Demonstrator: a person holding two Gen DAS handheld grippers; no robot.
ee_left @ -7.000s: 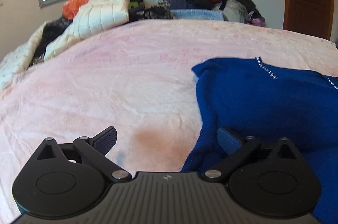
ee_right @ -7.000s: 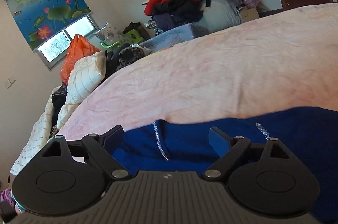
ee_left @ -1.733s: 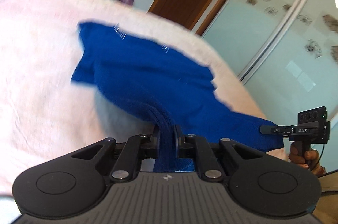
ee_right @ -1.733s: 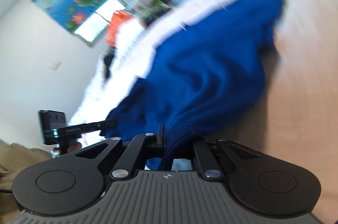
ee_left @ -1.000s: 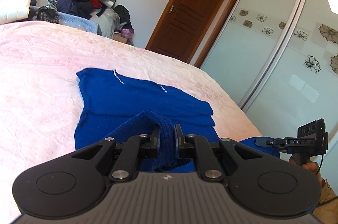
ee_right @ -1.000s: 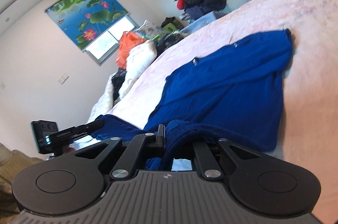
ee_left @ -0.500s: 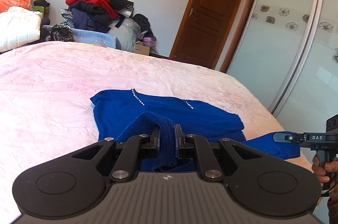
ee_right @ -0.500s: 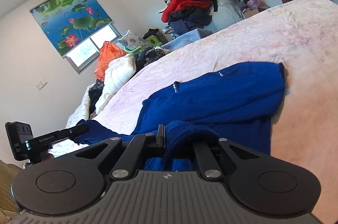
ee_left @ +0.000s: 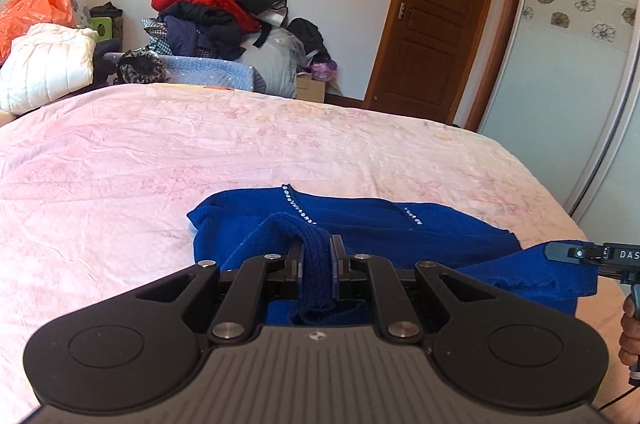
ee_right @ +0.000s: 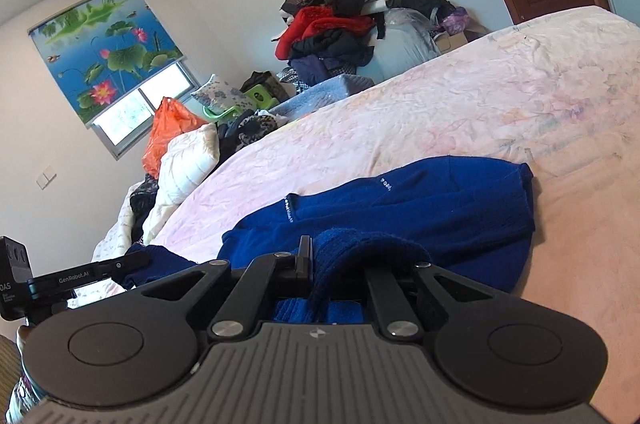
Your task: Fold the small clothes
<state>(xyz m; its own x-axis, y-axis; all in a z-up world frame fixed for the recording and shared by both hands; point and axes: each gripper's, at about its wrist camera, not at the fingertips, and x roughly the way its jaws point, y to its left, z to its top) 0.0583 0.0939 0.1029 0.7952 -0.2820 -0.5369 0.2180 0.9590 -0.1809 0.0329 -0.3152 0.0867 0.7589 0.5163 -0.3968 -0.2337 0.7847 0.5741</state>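
A dark blue knit sweater [ee_left: 392, 224] with small rhinestone trim lies on the pink bedspread [ee_left: 200, 152], its near edge lifted and doubled back over the rest. My left gripper [ee_left: 316, 256] is shut on a ribbed fold of that edge. My right gripper [ee_right: 332, 260] is shut on another part of the blue sweater [ee_right: 440, 208], whose cloth bulges over the jaws. Each gripper shows in the other's view: the right gripper [ee_left: 576, 254] at the far right, the left gripper [ee_right: 132, 262] at the lower left, both pinching blue cloth.
Beyond the bed rises a pile of clothes [ee_left: 216, 12] against the wall. A white quilted bundle [ee_left: 44, 64] and an orange bag [ee_left: 32, 4] sit at the left. A wooden door [ee_left: 436, 24] and a sliding wardrobe [ee_left: 580, 64] stand to the right.
Both grippers have carried the sweater's near edge forward over the garment, and the sweater now looks shorter and more doubled. Both grips stay the same.
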